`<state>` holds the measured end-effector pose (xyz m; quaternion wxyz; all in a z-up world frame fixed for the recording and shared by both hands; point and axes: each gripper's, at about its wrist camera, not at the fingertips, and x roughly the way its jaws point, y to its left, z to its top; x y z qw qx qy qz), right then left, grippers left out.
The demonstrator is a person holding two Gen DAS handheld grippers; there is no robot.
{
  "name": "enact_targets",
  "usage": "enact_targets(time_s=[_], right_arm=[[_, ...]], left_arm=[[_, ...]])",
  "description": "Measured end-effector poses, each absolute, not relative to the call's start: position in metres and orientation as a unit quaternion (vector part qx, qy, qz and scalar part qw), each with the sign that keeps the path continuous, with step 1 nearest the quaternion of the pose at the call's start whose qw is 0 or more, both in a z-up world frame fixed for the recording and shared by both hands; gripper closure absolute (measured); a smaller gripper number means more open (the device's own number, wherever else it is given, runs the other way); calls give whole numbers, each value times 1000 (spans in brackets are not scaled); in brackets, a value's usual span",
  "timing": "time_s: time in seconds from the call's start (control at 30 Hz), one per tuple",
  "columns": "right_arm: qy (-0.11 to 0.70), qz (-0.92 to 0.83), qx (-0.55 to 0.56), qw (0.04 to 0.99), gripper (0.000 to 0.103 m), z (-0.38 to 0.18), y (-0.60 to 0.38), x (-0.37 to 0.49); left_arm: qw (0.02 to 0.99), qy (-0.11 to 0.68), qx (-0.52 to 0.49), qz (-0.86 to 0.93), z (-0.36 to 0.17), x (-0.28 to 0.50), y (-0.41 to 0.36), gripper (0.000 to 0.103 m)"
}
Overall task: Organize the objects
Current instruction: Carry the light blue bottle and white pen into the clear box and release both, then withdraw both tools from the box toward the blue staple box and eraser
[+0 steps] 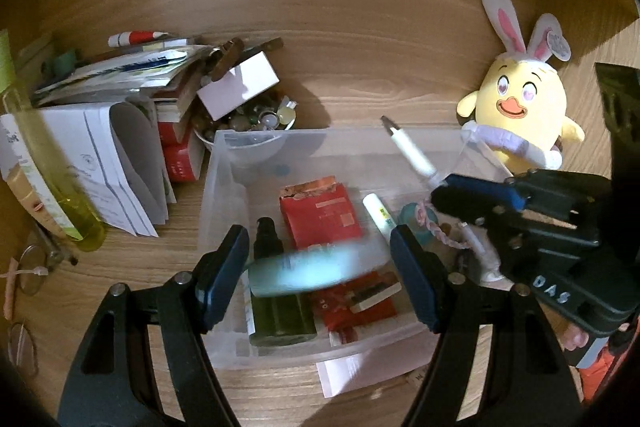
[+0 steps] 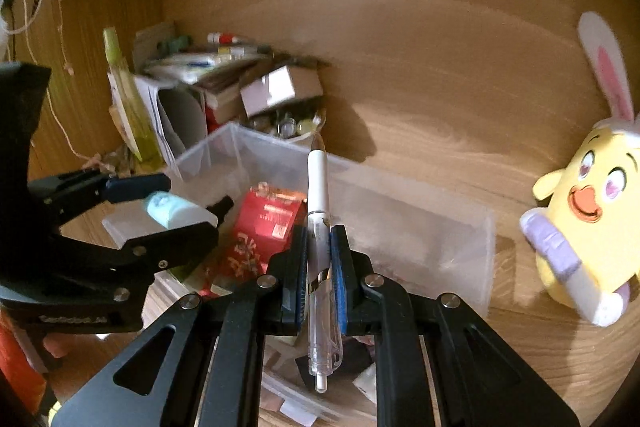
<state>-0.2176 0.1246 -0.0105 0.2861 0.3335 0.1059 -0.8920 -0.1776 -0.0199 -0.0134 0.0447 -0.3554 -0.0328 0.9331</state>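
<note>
Over the clear plastic bin [image 1: 224, 187] out on the wooden counter [image 1: 360, 67], both tongs hang with stuff in them. Left tongs [image 1: 320, 273] are clamped wide on a pale blue tube [image 1: 304, 273] held crossways. Right tongs [image 2: 319, 267] are pinched tight on a white pen [image 2: 318, 187], tip pointing away. Bin's already got a red packet [image 1: 320, 219] and dark green bottle [image 1: 276, 319]; yellow chick plush [image 1: 524, 115] sits near the counter's right edge.
</note>
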Motion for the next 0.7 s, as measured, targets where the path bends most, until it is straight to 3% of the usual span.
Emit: enact_targets(time_s=[0.5,0.6,0.7], right_arm=[[100,-873,374,296,91,-20,121,-223],[96,-876,368,295,88,-12,124,-220],[92,-883,351,298,77,2,130,-211]], left_arm=[[51,-41,-356,932,-7,-169,-21,30],[47,-39,-350,935,-1,-161,-20,29],[45,-35,-340,939,7,-149,-20,22]])
